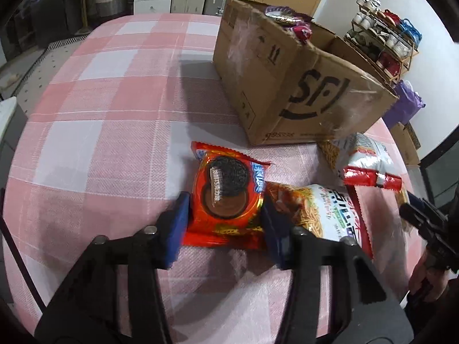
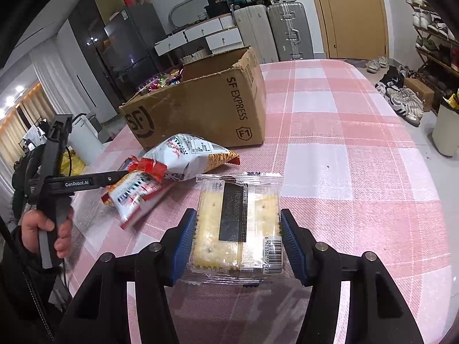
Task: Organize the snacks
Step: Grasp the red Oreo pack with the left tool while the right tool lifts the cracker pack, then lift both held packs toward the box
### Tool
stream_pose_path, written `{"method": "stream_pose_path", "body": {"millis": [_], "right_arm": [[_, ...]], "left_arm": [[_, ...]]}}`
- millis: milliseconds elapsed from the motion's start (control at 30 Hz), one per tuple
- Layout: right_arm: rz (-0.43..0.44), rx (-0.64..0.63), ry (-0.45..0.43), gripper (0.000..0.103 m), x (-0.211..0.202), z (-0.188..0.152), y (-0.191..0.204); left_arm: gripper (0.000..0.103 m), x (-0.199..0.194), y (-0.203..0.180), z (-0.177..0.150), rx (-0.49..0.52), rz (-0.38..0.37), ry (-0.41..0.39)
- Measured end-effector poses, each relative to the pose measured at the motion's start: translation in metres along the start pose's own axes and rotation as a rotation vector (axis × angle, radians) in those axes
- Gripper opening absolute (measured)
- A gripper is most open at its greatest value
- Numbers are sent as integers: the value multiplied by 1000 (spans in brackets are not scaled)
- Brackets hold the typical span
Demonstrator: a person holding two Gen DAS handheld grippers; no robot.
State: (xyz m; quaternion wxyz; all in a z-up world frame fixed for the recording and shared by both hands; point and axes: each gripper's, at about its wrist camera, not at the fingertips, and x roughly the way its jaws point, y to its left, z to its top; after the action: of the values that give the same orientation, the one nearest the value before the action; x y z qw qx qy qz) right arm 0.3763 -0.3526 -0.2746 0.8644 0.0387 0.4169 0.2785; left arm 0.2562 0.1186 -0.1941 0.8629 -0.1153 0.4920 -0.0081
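Note:
In the left wrist view my left gripper (image 1: 225,218) is shut on a red Oreo packet (image 1: 226,197), its blue pads pressing both sides, low over the pink checked tablecloth (image 1: 114,114). Two noodle-snack bags lie to the right, one beside the packet (image 1: 324,215), one nearer the box (image 1: 364,157). In the right wrist view my right gripper (image 2: 238,238) is shut on a clear cracker packet (image 2: 238,223) just above the cloth. The open cardboard box (image 2: 200,109) holds several snacks at its far end (image 2: 160,81). The box also shows in the left wrist view (image 1: 287,86).
The left hand-held gripper shows in the right wrist view (image 2: 57,177) beside the noodle bags (image 2: 160,172). A shoe rack (image 1: 381,40) stands past the table. Suitcases (image 2: 272,28), drawers and a door stand behind. A white bin (image 2: 447,126) is on the floor at the right.

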Motion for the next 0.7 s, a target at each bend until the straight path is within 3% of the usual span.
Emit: {"method": "stream_pose_path", "body": {"millis": [333, 700], "right_arm": [[-4, -4, -27, 58, -23, -8, 10], [0, -39, -87, 59, -54, -3, 37]], "left_arm": [[44, -29, 9, -20, -20, -7, -37], [44, -85, -12, -33, 36, -55, -113]]}}
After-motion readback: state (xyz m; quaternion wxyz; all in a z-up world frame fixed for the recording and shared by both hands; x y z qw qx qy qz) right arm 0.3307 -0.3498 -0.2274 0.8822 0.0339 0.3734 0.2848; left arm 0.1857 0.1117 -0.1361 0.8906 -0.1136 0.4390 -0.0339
